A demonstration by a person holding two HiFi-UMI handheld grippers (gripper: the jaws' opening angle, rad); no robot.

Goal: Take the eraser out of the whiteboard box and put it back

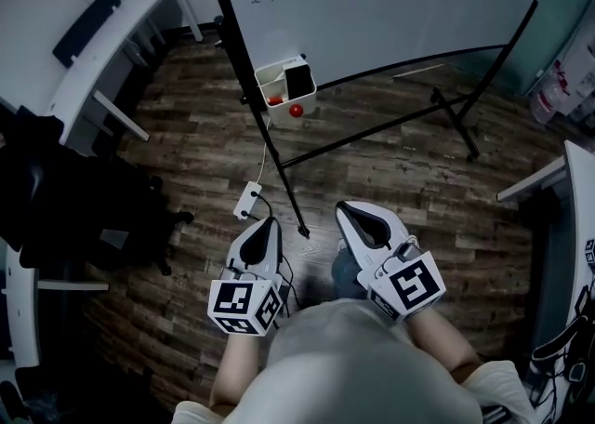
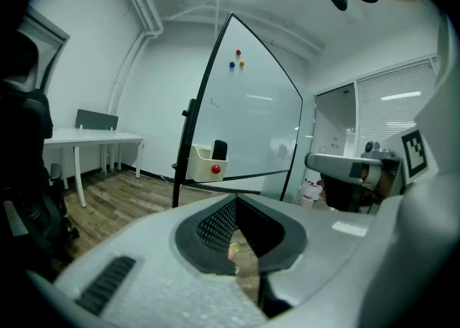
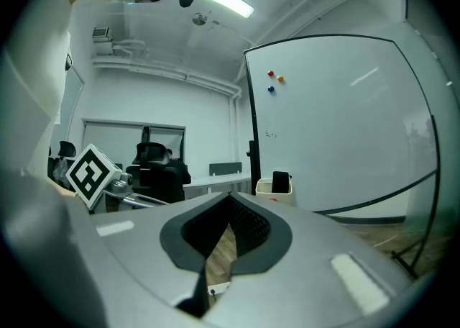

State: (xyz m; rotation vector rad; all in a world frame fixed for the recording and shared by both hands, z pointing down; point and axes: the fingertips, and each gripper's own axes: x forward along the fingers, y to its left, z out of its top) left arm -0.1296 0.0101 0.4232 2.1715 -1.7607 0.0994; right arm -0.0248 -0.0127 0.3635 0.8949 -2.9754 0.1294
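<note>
Step in hand: approach. The eraser has not yet been taken out.

- Whiteboard (image 1: 372, 4): on a black stand on the wood floor (image 1: 390, 180), at 12 to 1 o'clock from the person in the head view.
- Left tool (image 1: 263, 227): held low, near the body. Its jaw tips meet and nothing is between them. It points toward 12 o'clock.
- Right tool (image 1: 351, 213): just beside the left one at its 3 o'clock. Its jaws are closed and empty, and it points toward 11 o'clock.
- Whiteboard box (image 1: 284, 83): pale and open-topped, hung at the lower left corner of the board. It is well apart from both tools, at their 12 o'clock.
- Eraser (image 1: 298, 80): dark, standing upright in the box on its 3 o'clock side, with its top above the rim. Both gripper views agree on this.
- Red round magnet (image 1: 296, 110): on the box front at 6 o'clock. A second red piece lies inside the box at 9 o'clock.

Judgement: neither tool is within reach of the box. The next move calls for closing the gap to the board and spreading one tool's jaws. That tool's pads must then line up on either side of the eraser's exposed top before pinching and lifting it clear of the rim. The right tool seems the better placed of the two, but this is not settled. Risk: nudging the hanging box, or catching the rim instead of the eraser.
</note>
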